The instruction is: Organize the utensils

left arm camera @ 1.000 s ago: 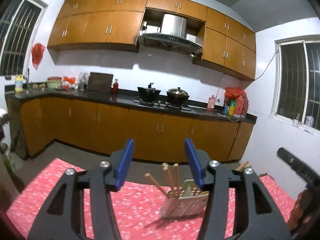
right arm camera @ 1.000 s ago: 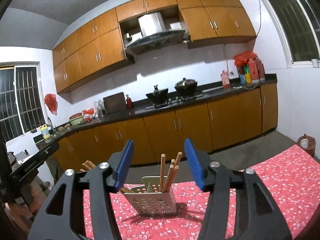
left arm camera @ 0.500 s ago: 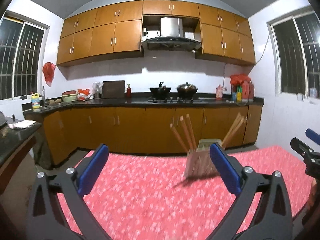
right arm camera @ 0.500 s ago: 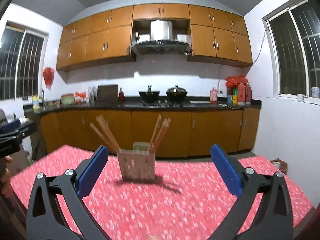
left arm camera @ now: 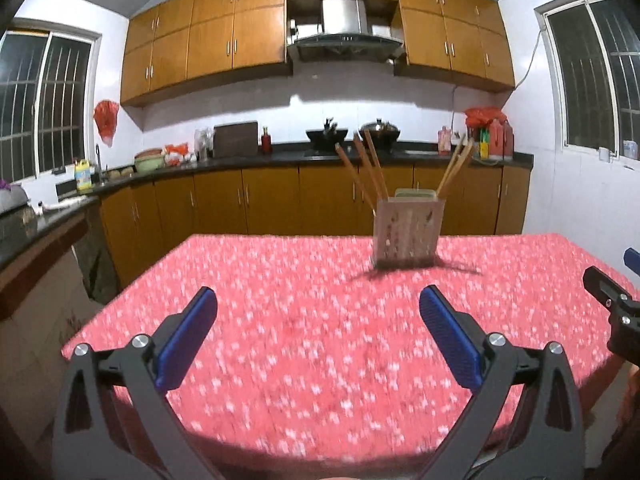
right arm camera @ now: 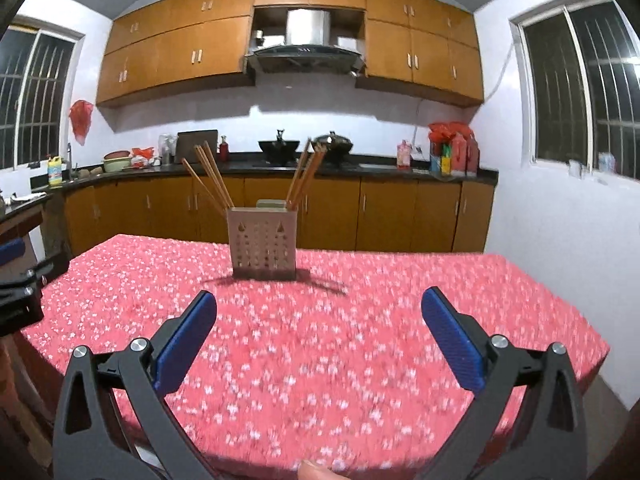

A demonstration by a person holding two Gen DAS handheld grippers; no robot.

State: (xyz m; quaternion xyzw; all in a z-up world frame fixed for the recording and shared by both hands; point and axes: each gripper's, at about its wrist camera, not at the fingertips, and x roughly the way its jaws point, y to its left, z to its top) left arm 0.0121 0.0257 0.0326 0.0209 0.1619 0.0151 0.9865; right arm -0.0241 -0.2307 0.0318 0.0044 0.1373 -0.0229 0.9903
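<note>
A beige perforated utensil holder [left arm camera: 408,230] [right arm camera: 263,243] stands upright on the far half of the red flowered table [left arm camera: 304,340] [right arm camera: 360,344]. Several wooden chopsticks [left arm camera: 366,168] [right arm camera: 210,178] lean out of it in two bunches, one left and one right. My left gripper [left arm camera: 318,308] is open and empty above the table's near part, well short of the holder. My right gripper [right arm camera: 319,312] is open and empty, also well short of the holder. Each gripper shows at the edge of the other's view.
Orange kitchen cabinets and a dark counter [left arm camera: 280,156] with pots, bottles and a stove run behind the table. A side counter [left arm camera: 36,224] stands at the left. The white wall and a window [right arm camera: 580,92] are at the right.
Both grippers opened wide and drew back from the holder, which now looks farther away. The views tilted down onto the tabletop.
</note>
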